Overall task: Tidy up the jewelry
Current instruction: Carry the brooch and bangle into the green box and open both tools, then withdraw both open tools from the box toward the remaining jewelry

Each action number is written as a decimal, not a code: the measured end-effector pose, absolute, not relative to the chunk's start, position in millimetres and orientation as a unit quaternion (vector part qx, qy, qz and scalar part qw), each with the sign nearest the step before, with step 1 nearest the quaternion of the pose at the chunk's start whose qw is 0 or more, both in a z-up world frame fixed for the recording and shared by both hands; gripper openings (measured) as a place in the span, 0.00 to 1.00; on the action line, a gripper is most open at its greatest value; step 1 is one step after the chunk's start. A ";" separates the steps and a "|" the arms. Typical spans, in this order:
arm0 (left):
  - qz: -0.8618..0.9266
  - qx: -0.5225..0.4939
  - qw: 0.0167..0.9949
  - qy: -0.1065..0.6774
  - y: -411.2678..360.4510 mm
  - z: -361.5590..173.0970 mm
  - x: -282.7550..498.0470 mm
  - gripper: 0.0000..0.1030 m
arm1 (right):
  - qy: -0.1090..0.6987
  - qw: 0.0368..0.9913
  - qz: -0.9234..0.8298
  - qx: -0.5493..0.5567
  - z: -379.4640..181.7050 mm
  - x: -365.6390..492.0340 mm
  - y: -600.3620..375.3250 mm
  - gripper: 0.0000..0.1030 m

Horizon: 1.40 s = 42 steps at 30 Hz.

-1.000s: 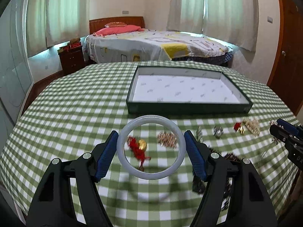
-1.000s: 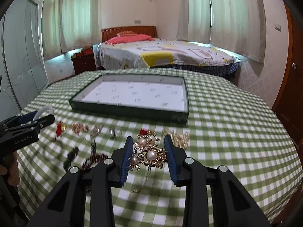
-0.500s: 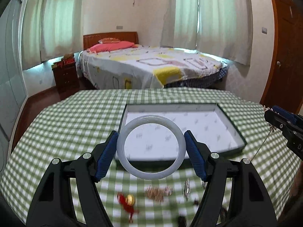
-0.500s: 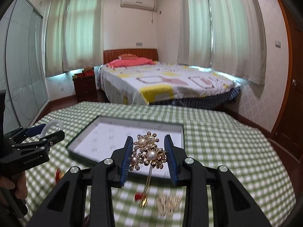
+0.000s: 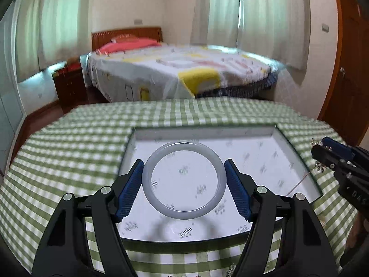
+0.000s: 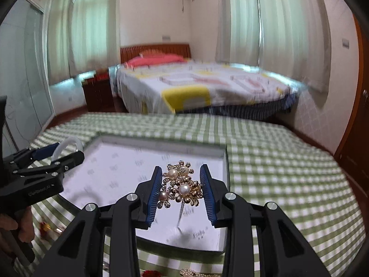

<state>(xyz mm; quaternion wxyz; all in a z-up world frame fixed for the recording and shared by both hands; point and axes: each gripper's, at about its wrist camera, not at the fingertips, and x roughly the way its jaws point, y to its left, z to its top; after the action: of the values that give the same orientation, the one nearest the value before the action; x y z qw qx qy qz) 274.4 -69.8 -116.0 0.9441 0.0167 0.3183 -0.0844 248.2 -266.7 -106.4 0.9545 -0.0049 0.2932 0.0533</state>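
Two grippers over tray (image 5: 297,152), bangle (image 5: 183,180) flat, brooch (image 6: 181,187) pin (image 6: 181,214) down

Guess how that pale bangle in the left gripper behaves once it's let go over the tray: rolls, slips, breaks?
The bangle is a smooth rigid ring, pinched only at its two sides by the left gripper, so it could slip. Dropped on edge onto the tray, it would probably roll or wobble. It looks like jade or glass, so likely brittle; set it down flat.
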 end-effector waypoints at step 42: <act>-0.061 0.001 0.924 0.378 -52.2 -145.3 279.3 0.79 | 0.362 0.930 0.058 0.007 -136.4 239.4 -267.7 0.52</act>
<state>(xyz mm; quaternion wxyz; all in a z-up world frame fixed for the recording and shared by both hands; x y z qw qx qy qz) 279.3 -52.2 -145.3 0.9237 0.0007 0.3783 -0.0608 239.4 -267.7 -136.4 0.9304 0.0068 0.3620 0.0582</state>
